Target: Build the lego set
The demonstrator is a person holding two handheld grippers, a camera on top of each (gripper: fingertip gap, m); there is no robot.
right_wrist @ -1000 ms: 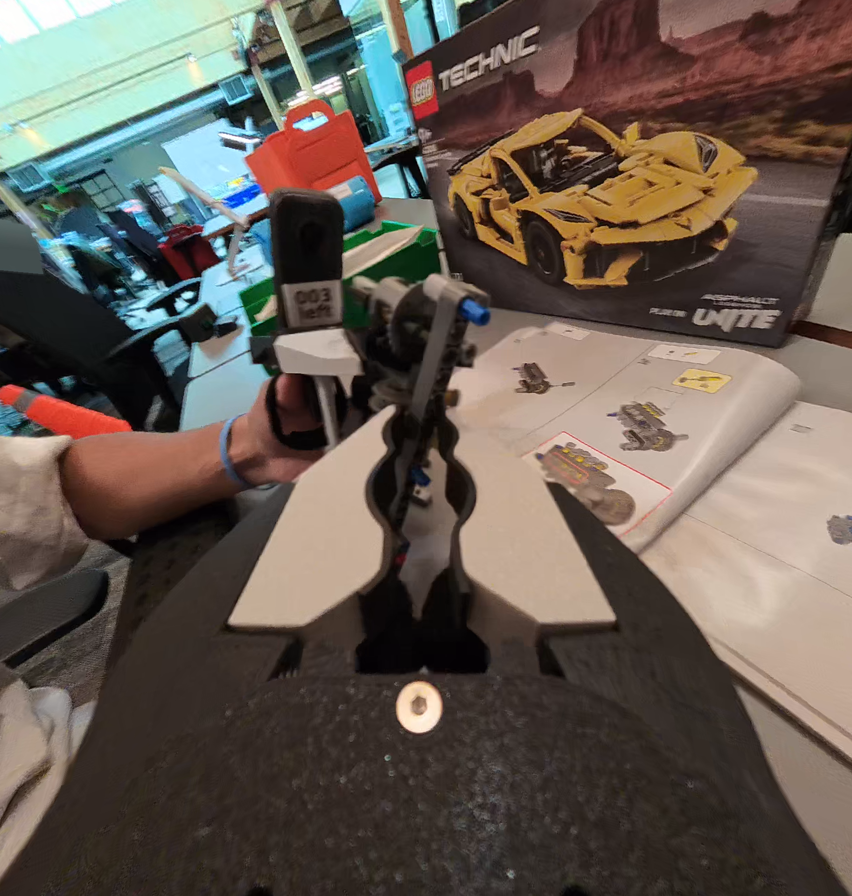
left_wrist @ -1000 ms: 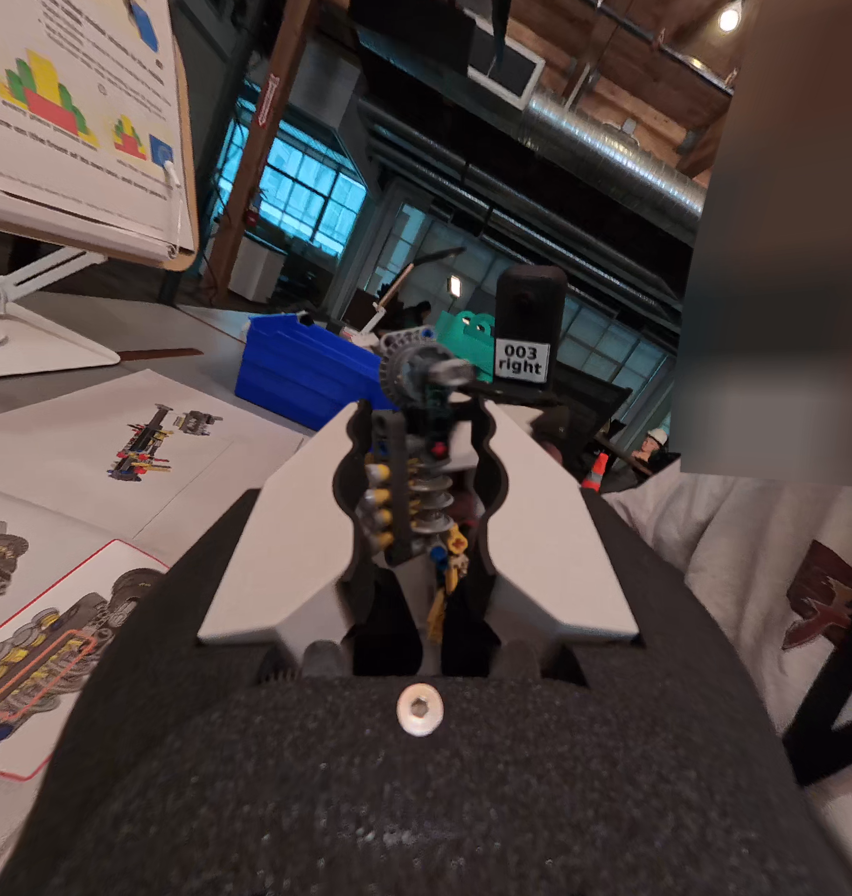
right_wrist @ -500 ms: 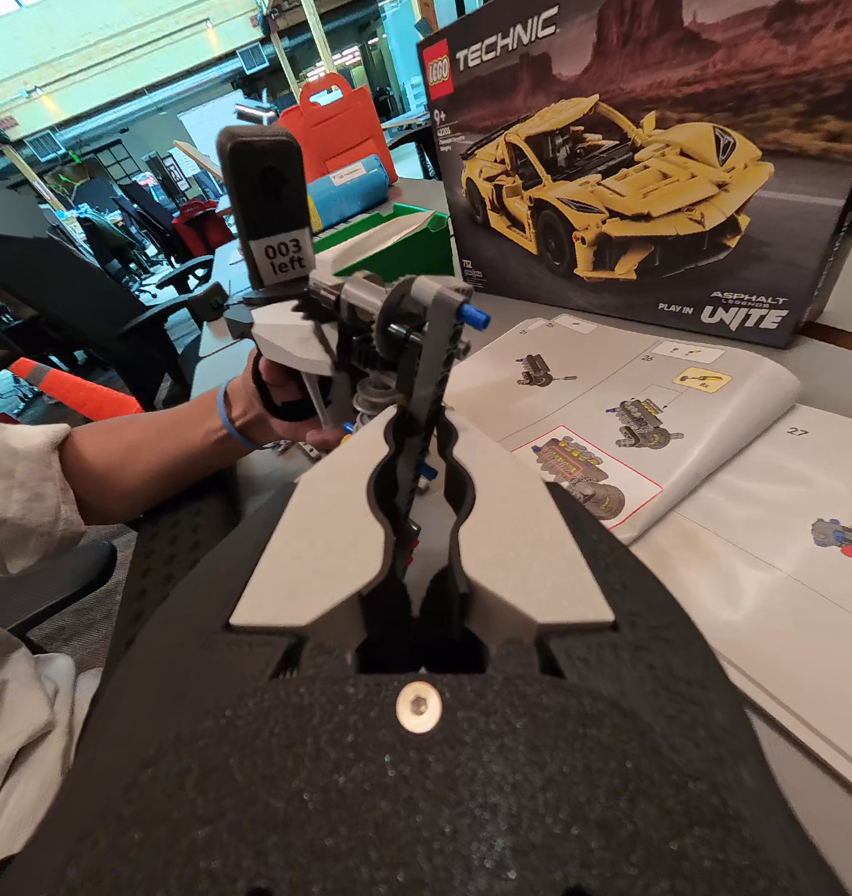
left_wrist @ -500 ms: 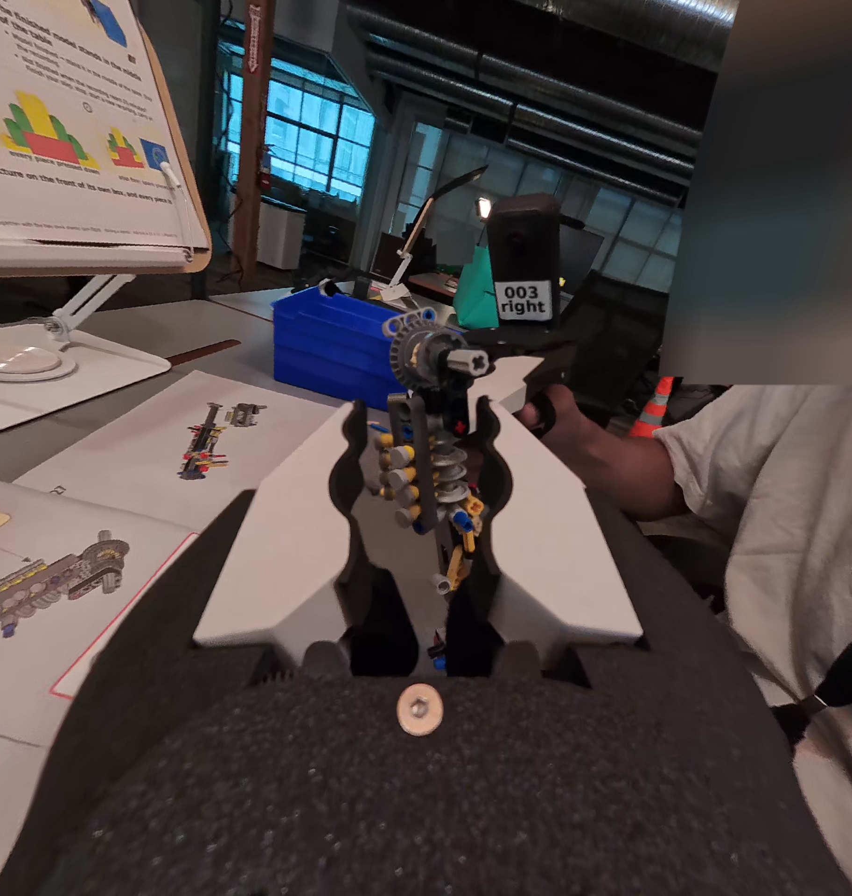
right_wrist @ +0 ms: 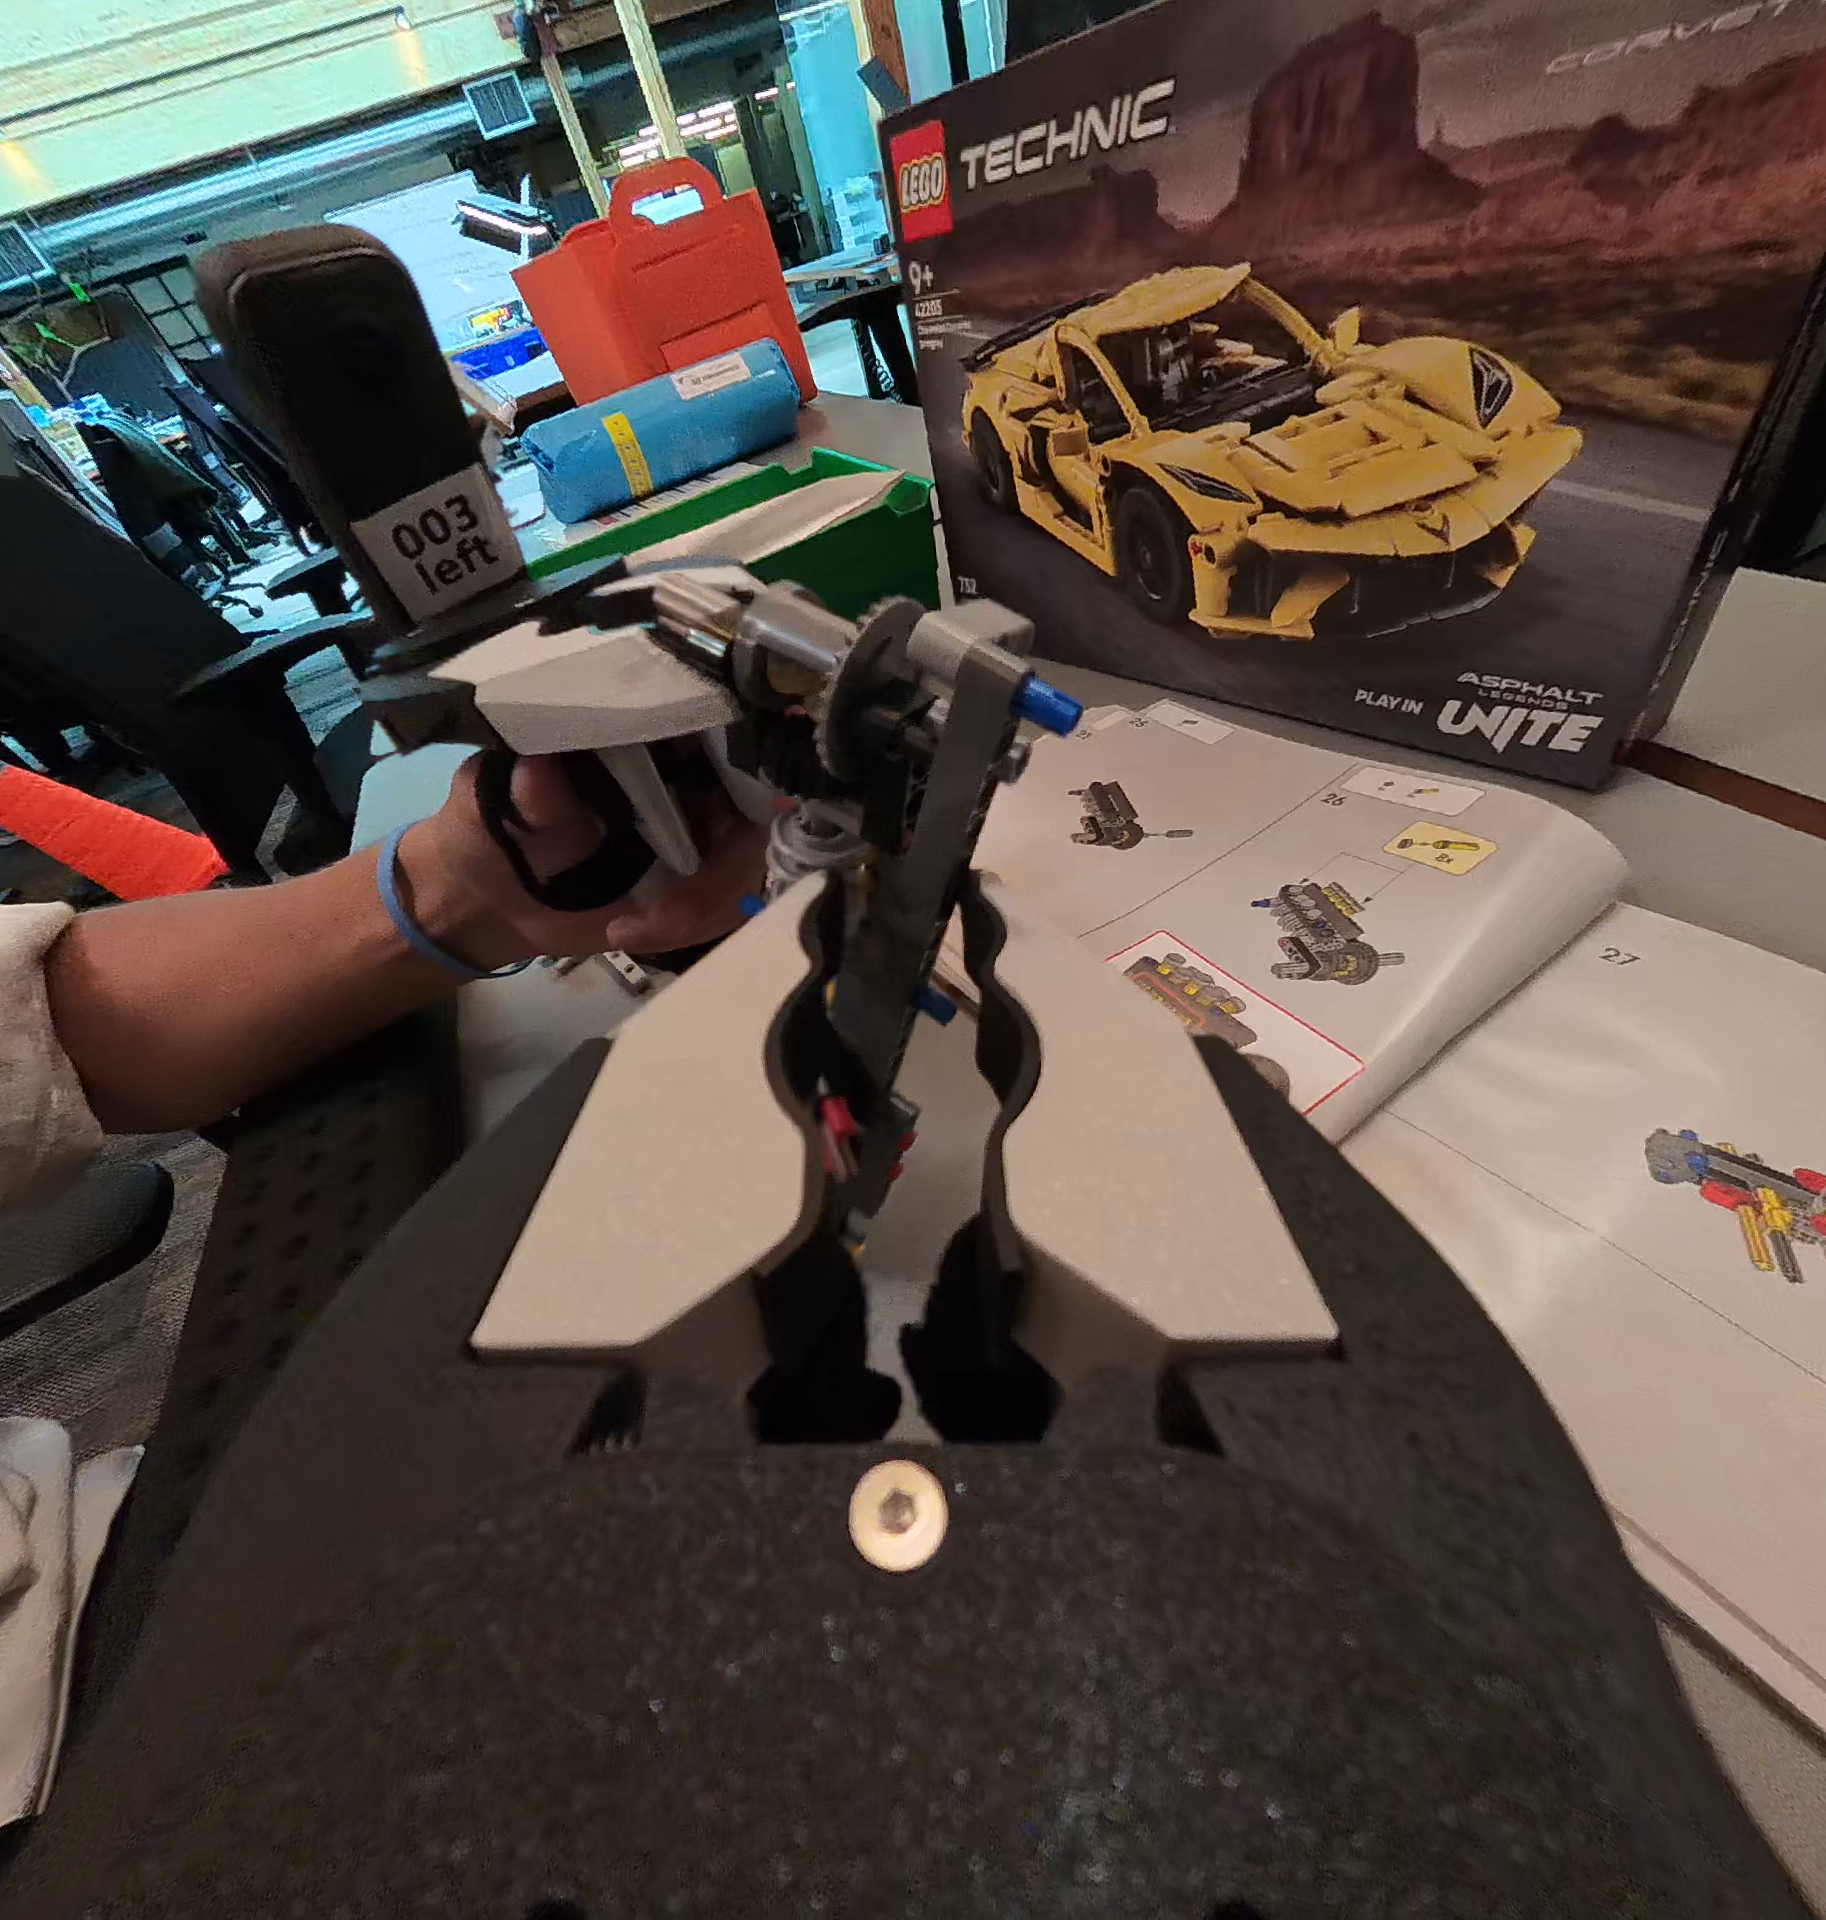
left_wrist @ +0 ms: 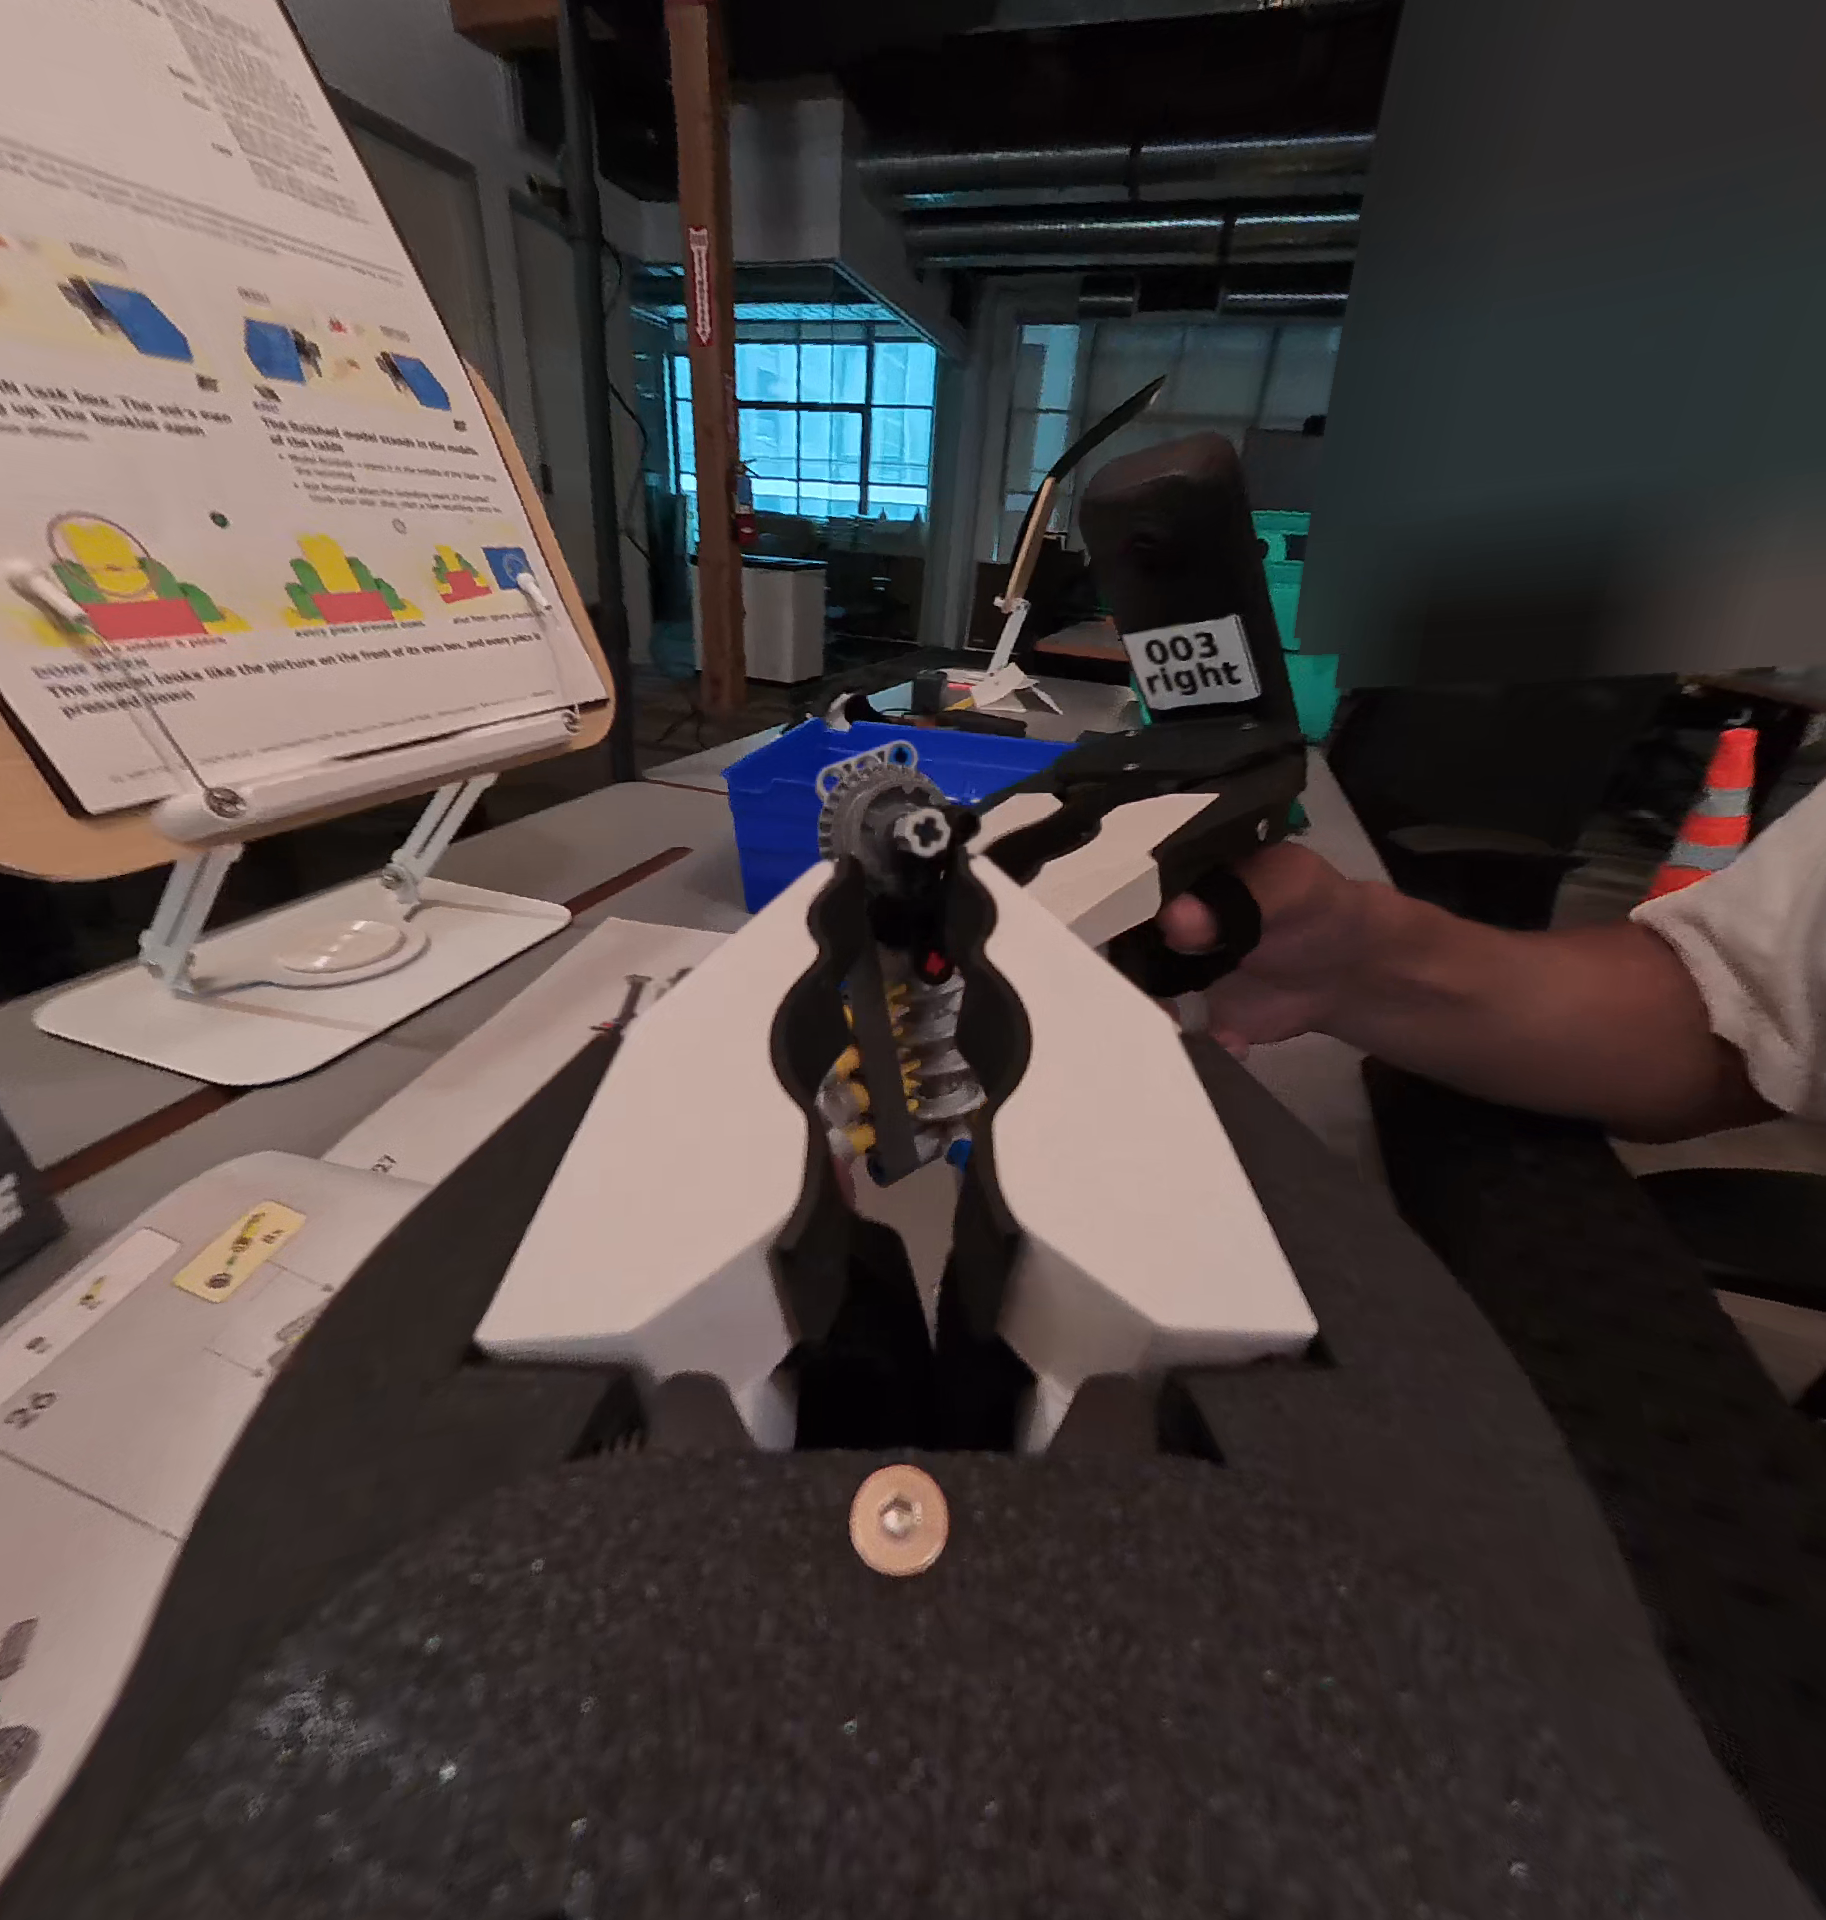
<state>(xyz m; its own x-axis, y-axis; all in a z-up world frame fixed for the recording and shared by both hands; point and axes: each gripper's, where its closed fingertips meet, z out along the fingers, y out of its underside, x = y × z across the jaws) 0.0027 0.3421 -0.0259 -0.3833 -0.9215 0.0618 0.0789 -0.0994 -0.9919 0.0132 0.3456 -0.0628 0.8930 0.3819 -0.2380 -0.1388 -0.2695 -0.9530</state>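
Together we grip the Technic gear assembly [right_wrist: 893, 831] above the desk [left_wrist: 535, 873]: left tongs [left_wrist: 904, 883] and right tongs [right_wrist: 893, 914] both clenched on it, instruction booklet [right_wrist: 1408, 894] at three o'clock

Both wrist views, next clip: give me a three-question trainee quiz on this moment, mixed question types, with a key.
1. True or false: the lego assembly lies flat on the booklet.
2. Multiple choice: which grippers are closed on the assembly? A. left gripper only. B. right gripper only. C. both.
3. Short answer: in the right wrist view, what stands behind the booklet?

Key
1. False: it is held up in the air, above the table.
2. C: each grips a different part of it.
3. The set's box, picturing a yellow car.
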